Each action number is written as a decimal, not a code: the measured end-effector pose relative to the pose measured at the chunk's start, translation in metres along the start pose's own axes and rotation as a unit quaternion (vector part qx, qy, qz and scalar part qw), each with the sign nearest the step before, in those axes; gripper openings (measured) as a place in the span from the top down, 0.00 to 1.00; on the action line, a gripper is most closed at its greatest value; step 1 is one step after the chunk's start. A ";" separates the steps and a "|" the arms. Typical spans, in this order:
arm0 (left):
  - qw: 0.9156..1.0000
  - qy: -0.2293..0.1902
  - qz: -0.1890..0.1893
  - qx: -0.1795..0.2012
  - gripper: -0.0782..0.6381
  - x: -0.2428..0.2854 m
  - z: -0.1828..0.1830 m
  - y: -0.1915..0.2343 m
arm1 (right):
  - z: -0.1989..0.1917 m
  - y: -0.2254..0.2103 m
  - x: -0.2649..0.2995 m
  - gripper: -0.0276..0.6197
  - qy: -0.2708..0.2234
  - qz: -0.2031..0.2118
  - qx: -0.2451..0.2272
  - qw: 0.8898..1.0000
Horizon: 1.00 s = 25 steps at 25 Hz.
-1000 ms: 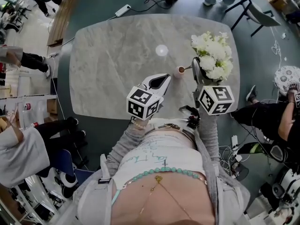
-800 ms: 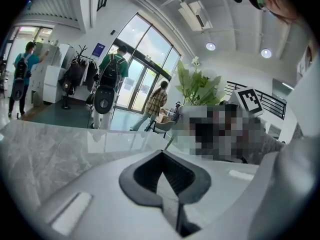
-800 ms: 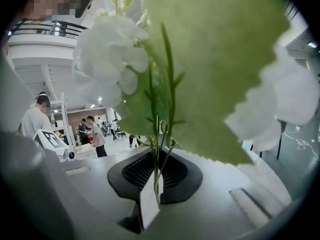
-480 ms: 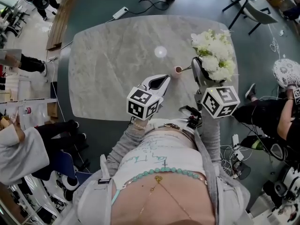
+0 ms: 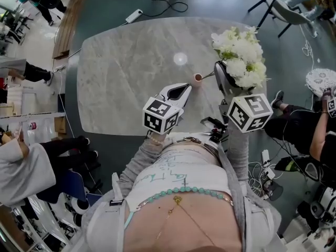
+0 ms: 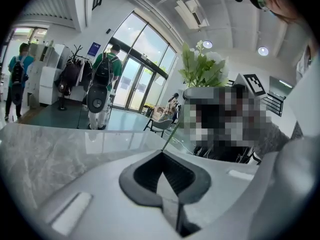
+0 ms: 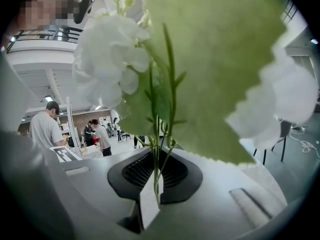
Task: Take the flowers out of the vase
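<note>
- The vase [image 5: 198,77], small and pinkish, stands upright on the grey marble desk [image 5: 126,62], at about 3 o'clock from the desk's middle
- Seen from above, its round mouth is pale; one thin green stem leads from the rim at 3 o'clock across to the right tongs [image 5: 218,70], and I cannot tell whether the stem's end sits inside the vase
- The flowers [image 5: 239,54], a bunch of white blossoms with green leaves, are held above the desk's 2 o'clock edge, well clear of the vase mouth and to its 2 o'clock
- The right tongs are clenched on the flowers' stems; in the right gripper view the green stems [image 7: 156,154] run down between the dark ribbed pads of the right tongs [image 7: 155,184], with a white blossom [image 7: 112,59] and a broad leaf filling the picture above
- The left tongs [image 5: 185,87] hover over the desk with their tip just beside the vase, at its 7 o'clock
- In the left gripper view the left tongs [image 6: 161,165] are clenched with nothing between the pads; beyond them the stem slants up to the flowers [image 6: 200,69] at 1 o'clock, and the desk [image 6: 50,144] spreads out at 9 o'clock
- The vase itself does not show in either gripper view
</note>
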State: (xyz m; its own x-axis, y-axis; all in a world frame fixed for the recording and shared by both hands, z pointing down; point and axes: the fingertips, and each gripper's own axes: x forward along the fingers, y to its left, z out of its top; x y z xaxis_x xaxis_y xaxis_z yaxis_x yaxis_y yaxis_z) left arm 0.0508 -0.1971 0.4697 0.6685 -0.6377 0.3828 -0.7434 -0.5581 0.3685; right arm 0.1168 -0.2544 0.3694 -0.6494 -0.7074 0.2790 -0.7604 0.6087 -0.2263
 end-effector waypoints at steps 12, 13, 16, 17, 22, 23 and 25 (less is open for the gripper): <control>1.000 0.001 -0.001 0.001 0.89 0.001 0.000 -0.002 | 0.005 0.003 -0.002 0.89 -0.006 0.007 -0.004 1.000; 1.000 0.001 -0.001 0.002 0.89 0.002 0.000 -0.002 | 0.005 0.003 -0.001 0.89 -0.006 0.007 -0.004 1.000; 1.000 0.001 -0.003 0.004 0.89 0.003 0.001 -0.003 | 0.005 0.002 -0.001 0.89 -0.005 0.008 -0.003 1.000; 1.000 0.001 -0.003 0.004 0.89 0.003 0.002 -0.004 | 0.005 0.002 -0.001 0.89 -0.004 0.008 -0.003 1.000; 1.000 0.002 -0.004 0.003 0.89 0.003 0.002 -0.008 | 0.005 0.003 -0.003 0.89 -0.002 0.010 -0.004 1.000; 1.000 0.002 -0.004 0.003 0.89 0.003 0.002 -0.008 | 0.004 0.003 -0.003 0.89 -0.001 0.010 -0.004 1.000; 1.000 0.003 -0.005 0.002 0.89 0.003 0.002 -0.010 | 0.003 0.003 -0.003 0.89 0.001 0.008 -0.005 1.000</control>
State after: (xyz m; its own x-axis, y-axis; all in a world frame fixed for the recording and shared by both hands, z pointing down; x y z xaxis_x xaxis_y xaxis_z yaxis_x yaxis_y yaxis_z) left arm 0.0602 -0.1946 0.4661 0.6759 -0.6293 0.3837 -0.7369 -0.5662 0.3694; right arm 0.1168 -0.2515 0.3650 -0.6621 -0.6963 0.2770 -0.7492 0.6244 -0.2211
